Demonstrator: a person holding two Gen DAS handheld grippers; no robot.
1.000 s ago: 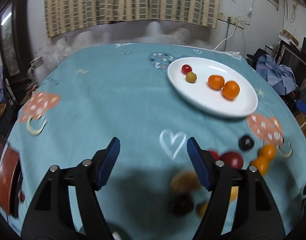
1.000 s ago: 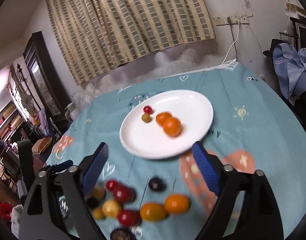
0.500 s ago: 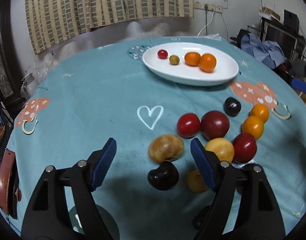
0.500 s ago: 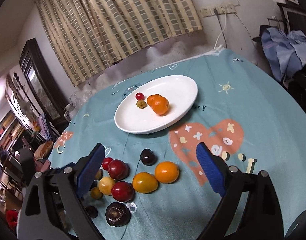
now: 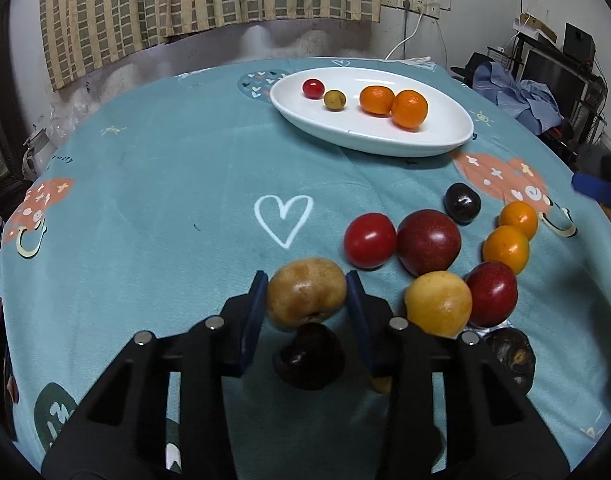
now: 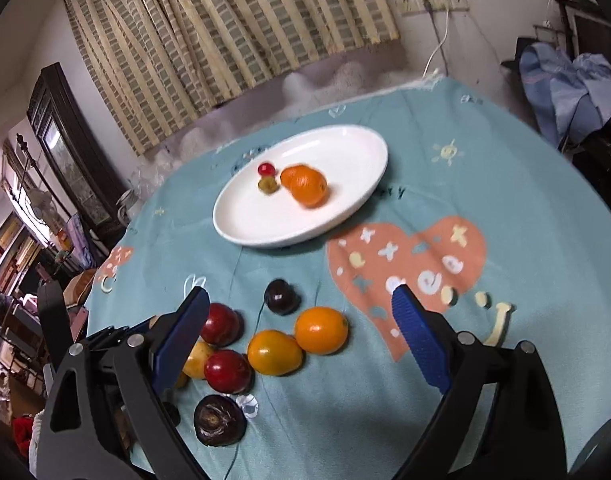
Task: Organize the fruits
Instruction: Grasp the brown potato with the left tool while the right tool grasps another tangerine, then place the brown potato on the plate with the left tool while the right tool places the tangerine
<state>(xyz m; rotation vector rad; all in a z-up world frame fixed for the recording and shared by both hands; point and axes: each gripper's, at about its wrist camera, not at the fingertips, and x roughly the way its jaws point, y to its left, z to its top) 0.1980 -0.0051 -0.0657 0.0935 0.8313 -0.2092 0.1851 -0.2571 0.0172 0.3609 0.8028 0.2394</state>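
My left gripper (image 5: 306,294) is shut on a tan-brown fruit (image 5: 305,297) low over the teal tablecloth; a dark plum (image 5: 308,356) lies just behind it between the jaws' bases. A white oval plate (image 5: 445,138) at the far side holds two oranges (image 5: 393,104), a small red fruit (image 5: 313,88) and a small olive one (image 5: 334,100). Loose fruits lie to the right: a red tomato (image 5: 369,240), a dark red plum (image 5: 428,242), a yellow fruit (image 5: 438,309). My right gripper (image 6: 301,336) is open above two orange fruits (image 6: 297,342), holding nothing.
More loose fruit in the right wrist view: a dark plum (image 6: 280,297), red plums (image 6: 225,370), a wrinkled dark fruit (image 6: 219,420). The plate (image 6: 241,216) sits beyond them. Curtains and wall lie behind the round table; blue clothes (image 6: 565,80) pile at the right.
My left gripper has come down toward the loose fruits and closed on the tan-brown fruit. My right gripper has dropped closer to the orange fruits, still open.
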